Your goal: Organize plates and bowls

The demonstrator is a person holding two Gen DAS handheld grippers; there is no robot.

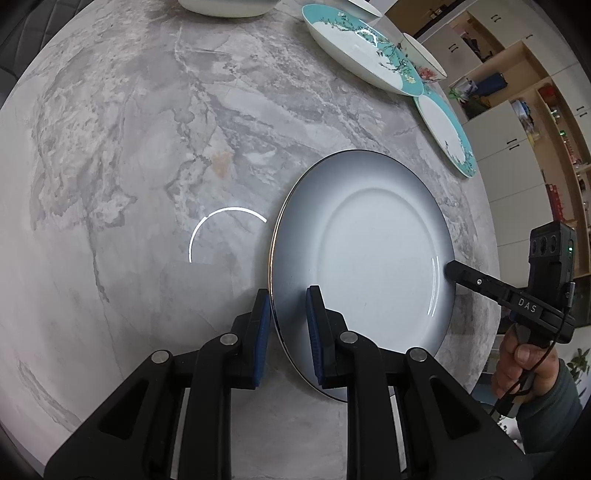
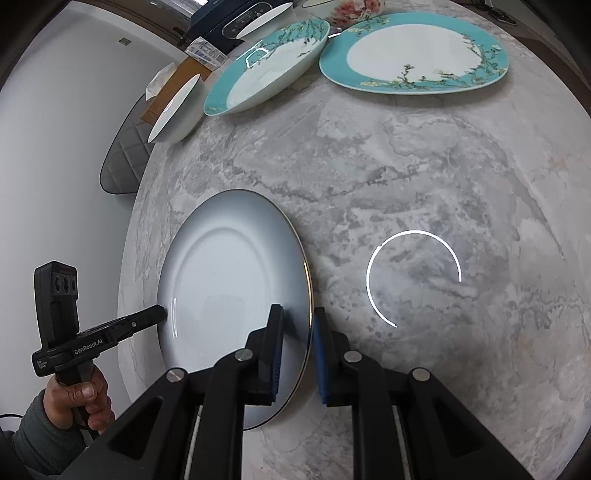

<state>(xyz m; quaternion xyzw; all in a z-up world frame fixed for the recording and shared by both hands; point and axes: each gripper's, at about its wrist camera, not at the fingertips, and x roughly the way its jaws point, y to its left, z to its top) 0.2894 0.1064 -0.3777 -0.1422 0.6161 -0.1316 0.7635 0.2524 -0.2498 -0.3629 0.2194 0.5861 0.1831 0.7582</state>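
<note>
A grey-rimmed white plate [image 1: 369, 251] [image 2: 221, 266] lies flat, on the marble table [image 1: 147, 147] or just above it, near the edge. My left gripper [image 1: 289, 293] straddles its near rim with one blue pad above and one below, shut on it. My right gripper [image 2: 297, 310] clamps the opposite rim the same way. Each view shows the other gripper's tip on the plate's far side: the right gripper [image 1: 448, 271] and the left gripper [image 2: 160, 314].
Towards the back stand a teal floral deep plate [image 2: 266, 62] [image 1: 362, 48], a teal floral flat plate [image 2: 413, 51] [image 1: 447, 133], a grey bowl [image 2: 177, 110] and a red-flowered bowl [image 1: 424, 55]. A white bowl [image 1: 225, 7] sits at the far edge. Shelving stands beyond the table.
</note>
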